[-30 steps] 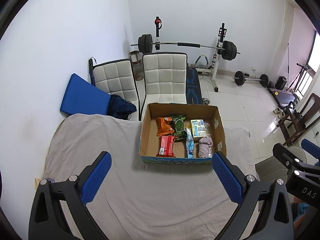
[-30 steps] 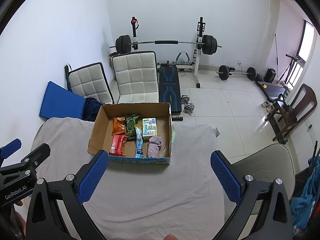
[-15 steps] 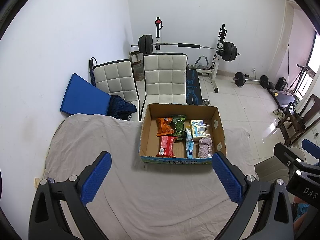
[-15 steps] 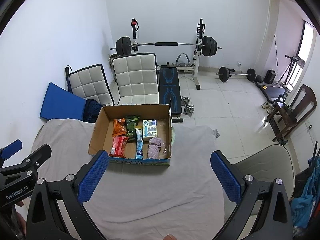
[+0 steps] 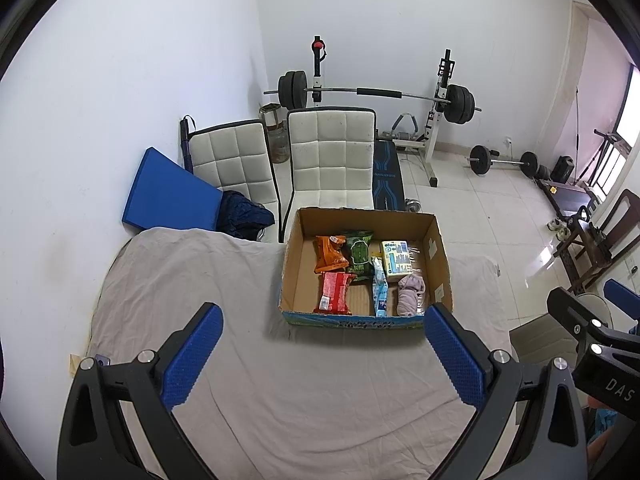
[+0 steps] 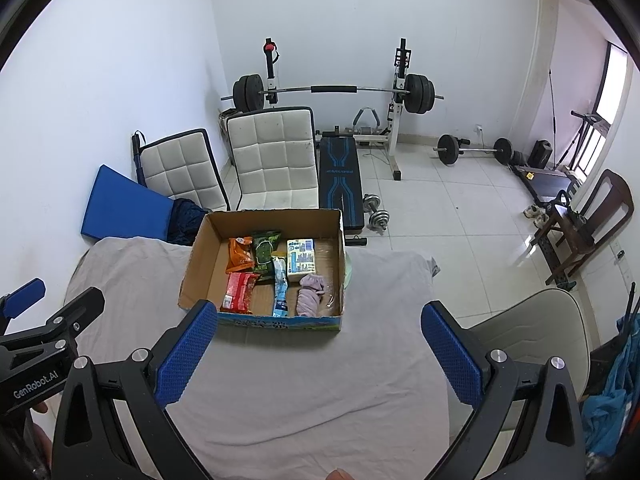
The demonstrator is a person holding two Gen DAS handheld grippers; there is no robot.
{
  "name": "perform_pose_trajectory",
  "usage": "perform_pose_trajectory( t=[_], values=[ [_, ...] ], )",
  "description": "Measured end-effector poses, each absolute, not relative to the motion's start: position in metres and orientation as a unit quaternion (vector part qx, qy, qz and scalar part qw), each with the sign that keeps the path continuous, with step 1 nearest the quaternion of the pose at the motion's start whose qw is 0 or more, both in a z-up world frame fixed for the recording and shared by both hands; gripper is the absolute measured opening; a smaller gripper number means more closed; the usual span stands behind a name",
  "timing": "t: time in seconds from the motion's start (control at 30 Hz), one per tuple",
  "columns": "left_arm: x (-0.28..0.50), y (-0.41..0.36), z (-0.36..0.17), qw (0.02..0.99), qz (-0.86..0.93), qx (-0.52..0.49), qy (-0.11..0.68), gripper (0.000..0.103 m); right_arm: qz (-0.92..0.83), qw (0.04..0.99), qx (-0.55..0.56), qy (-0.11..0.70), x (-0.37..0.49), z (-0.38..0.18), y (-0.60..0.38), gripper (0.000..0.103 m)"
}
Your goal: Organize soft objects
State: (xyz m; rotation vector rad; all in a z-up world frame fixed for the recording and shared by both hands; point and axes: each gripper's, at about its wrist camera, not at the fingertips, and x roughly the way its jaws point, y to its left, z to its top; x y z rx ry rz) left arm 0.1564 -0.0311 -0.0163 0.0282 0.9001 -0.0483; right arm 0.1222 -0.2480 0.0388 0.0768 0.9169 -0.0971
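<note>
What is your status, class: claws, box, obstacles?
Left claw open, empty. Right claw open, empty. Cardboard box holds snack packets and lilac cloth, untouched. Nothing between claws and box.

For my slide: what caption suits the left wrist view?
Open left gripper hovers before cardboard box of soft items.

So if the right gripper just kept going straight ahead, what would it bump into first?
Probably the cardboard box. The open right gripper hangs above the gray sheet and points toward the box's near wall, slightly right of its middle. Depth is hard to judge, so it might touch the sheet first.
</note>
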Motion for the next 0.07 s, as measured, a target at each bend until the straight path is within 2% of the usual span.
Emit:
perform_pose_trajectory(
  t=[0.07],
  values=[
    [0.1560, -0.0305, -0.0160, 0.901, -0.022, 0.013, 0.434, 0.103, -0.046, 0.895, 0.037, 0.442, 0.1223, 0.0403, -0.2476, 0.103]
  ],
)
